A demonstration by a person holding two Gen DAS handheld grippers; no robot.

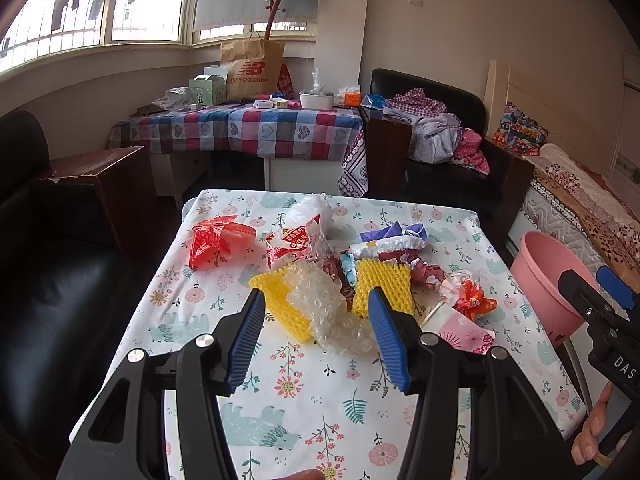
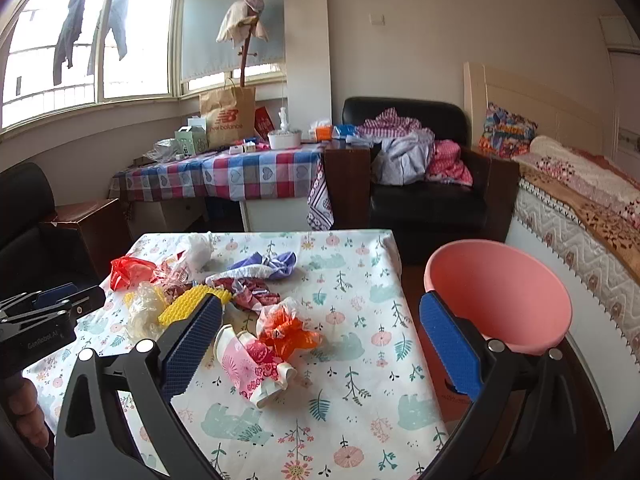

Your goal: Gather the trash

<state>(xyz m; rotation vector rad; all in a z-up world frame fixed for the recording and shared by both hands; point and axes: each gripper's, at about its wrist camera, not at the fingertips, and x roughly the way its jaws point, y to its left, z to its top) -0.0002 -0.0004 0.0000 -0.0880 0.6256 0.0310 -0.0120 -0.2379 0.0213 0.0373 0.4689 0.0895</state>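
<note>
Trash lies scattered across my floral-cloth table [image 1: 304,392]. Nearest, my left gripper [image 1: 316,316] stands spread above the cloth with nothing pinched, its blue pads framing the bubble wrap [image 1: 324,304] and yellow foam netting [image 1: 382,284] just ahead. My right gripper [image 2: 320,322] gapes wide too, empty, a crushed pink paper cup [image 2: 252,368] and an orange wrapper [image 2: 288,330] between its fingers. Off the table's right edge sits the pink basin [image 2: 516,284]. Farther back lie a red plastic bag [image 1: 216,240] and purple scraps [image 1: 394,232].
</note>
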